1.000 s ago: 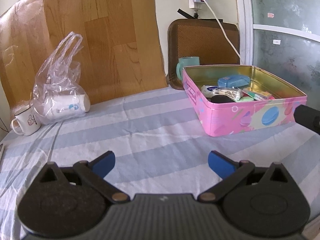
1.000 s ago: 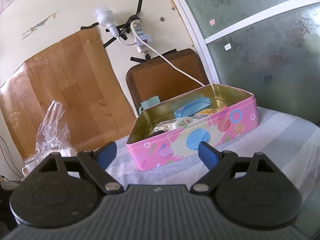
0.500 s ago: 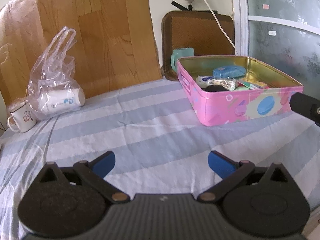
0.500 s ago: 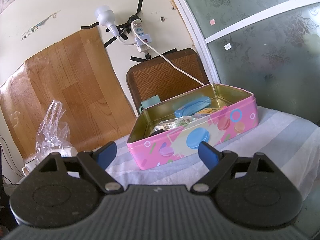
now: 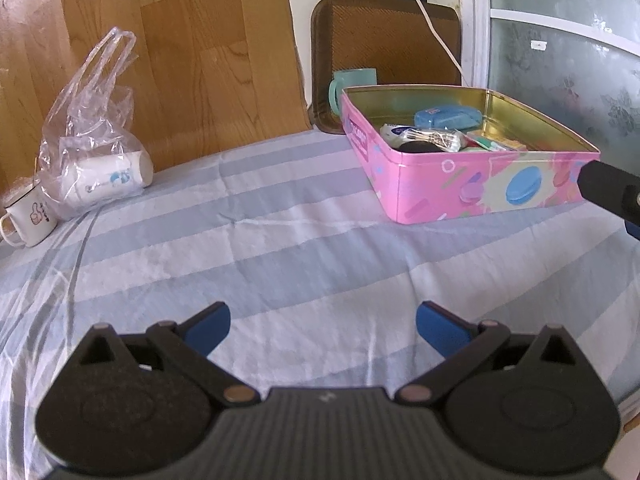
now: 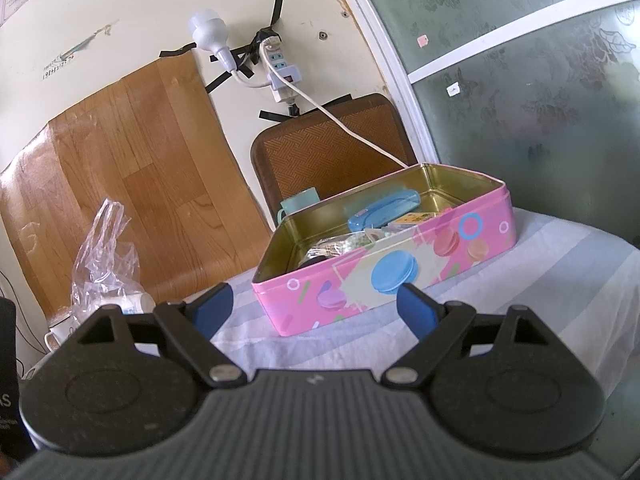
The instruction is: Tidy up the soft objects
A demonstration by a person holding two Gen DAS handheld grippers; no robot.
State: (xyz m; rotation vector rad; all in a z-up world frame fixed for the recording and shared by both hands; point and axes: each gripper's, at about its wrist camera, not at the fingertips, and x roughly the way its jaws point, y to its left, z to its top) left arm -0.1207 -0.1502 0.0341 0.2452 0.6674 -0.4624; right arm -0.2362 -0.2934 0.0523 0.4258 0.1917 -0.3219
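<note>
A pink tin box (image 5: 472, 188) with macaron prints stands open on the striped cloth at the right; it also shows in the right wrist view (image 6: 384, 272). It holds a blue case (image 5: 446, 117), a wrapped packet (image 5: 424, 138) and other small items. A clear plastic bag (image 5: 94, 128) with a white roll inside lies at the far left, also seen in the right wrist view (image 6: 106, 276). My left gripper (image 5: 322, 326) is open and empty above the cloth. My right gripper (image 6: 310, 310) is open and empty, just in front of the tin.
A white enamel mug (image 5: 26, 218) stands left of the bag. A teal cup (image 5: 354, 88) sits behind the tin, before a brown woven board (image 5: 384, 40). A wood-pattern sheet (image 5: 160, 56) leans on the wall. A white cord (image 6: 352, 132) hangs toward the tin.
My left gripper has moved back and slightly left, so the tin and bag look smaller and lower. The right gripper has hardly moved. Both stay open.
</note>
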